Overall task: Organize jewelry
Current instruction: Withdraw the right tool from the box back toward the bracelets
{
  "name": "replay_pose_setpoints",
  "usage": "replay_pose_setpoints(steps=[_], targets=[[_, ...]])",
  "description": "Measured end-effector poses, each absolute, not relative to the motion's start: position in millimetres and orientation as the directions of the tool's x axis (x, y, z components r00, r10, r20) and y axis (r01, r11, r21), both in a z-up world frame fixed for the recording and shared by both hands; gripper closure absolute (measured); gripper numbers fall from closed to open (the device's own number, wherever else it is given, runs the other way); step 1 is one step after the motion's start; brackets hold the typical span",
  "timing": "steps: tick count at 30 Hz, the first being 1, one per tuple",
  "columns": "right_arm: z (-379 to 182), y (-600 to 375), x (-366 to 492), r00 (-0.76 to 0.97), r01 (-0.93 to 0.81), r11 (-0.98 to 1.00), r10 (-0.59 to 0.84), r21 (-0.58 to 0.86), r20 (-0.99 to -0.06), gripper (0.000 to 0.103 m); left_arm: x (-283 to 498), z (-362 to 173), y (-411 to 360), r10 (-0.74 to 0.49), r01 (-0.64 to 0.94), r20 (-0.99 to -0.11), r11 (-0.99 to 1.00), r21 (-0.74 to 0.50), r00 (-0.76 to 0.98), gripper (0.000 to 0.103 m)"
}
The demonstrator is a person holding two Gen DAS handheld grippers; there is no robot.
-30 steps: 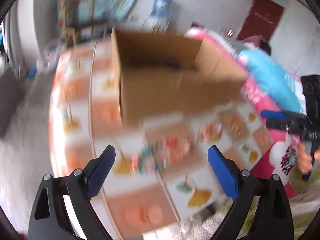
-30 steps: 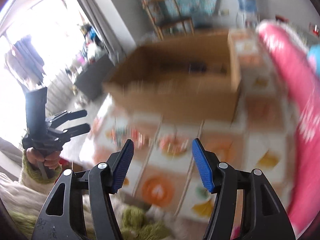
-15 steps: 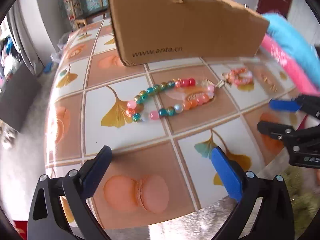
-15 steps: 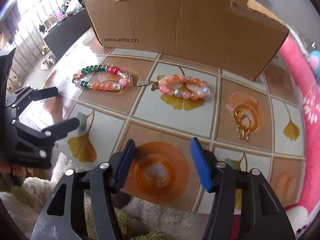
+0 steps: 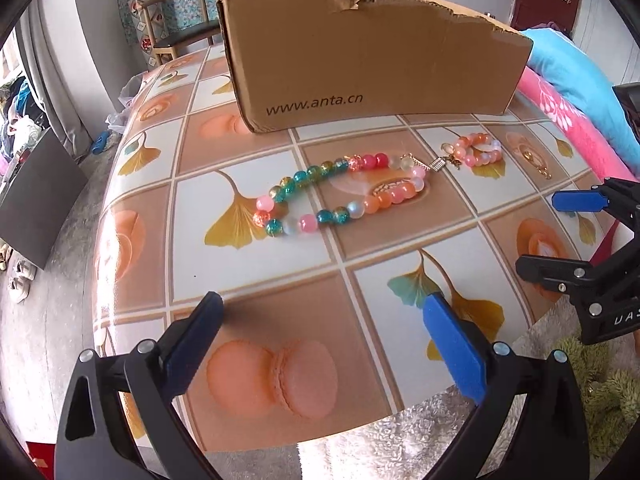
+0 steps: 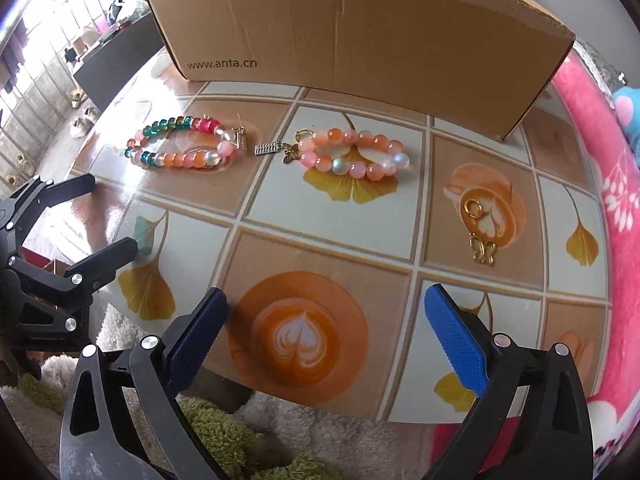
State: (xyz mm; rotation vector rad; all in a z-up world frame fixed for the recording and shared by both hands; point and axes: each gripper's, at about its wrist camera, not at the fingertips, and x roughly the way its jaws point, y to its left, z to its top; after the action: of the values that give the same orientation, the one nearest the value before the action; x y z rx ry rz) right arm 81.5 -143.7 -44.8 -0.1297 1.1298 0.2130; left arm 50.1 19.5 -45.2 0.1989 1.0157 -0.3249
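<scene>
A multicoloured bead bracelet (image 5: 340, 192) (image 6: 184, 144) lies on the patterned table. A pink and orange bead bracelet (image 6: 352, 156) (image 5: 478, 150) with a butterfly charm lies to its right. A small gold ring and butterfly charm (image 6: 480, 232) (image 5: 538, 164) lie further right. A brown cardboard box (image 5: 372, 52) (image 6: 360, 36) stands behind them. My left gripper (image 5: 320, 336) is open and empty over the table's near edge. My right gripper (image 6: 324, 324) is open and empty near the front edge.
The table (image 5: 280, 276) has a tiled oilcloth with ginkgo leaves. A pink and blue blanket (image 6: 608, 152) lies along its right side. A wooden chair (image 5: 176, 20) stands behind. A fluffy rug (image 6: 224, 432) lies below the front edge.
Both grippers have come down and closer to the table, and the blur has gone. The box now stands higher in view and the jewelry is sharp. Both grippers stay open.
</scene>
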Motion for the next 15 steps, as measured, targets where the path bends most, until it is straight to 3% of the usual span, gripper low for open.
replay_pose_setpoints(steps=[7,9,12,15], targets=[[-40.3,-165.4,70.8,0.423,-0.226,0.974,0.115,0.018,-0.899,0.008,47.4,-44.9,20.5,-0.183,0.360,-0.842,0.933,0.015,0.508,0.005],[-34.9,-173.6,68.1,0.445,-0.208,0.975,0.168,0.080,-0.880,0.008,47.4,-44.6,22.2,-0.191,0.364,-0.844,0.931,0.005,0.501,0.005],[-16.7,-177.0,68.1,0.479,-0.228,0.955,0.281,0.192,-0.832,0.008,51.4,-36.6,35.9,-0.243,0.329,-0.832,0.941,-0.078,0.499,0.005],[-2.3,-171.9,73.5,0.497,-0.282,0.925,0.369,0.255,-0.785,0.011,56.5,-18.2,59.3,-0.341,0.275,-0.760,0.936,-0.219,0.553,0.006]])
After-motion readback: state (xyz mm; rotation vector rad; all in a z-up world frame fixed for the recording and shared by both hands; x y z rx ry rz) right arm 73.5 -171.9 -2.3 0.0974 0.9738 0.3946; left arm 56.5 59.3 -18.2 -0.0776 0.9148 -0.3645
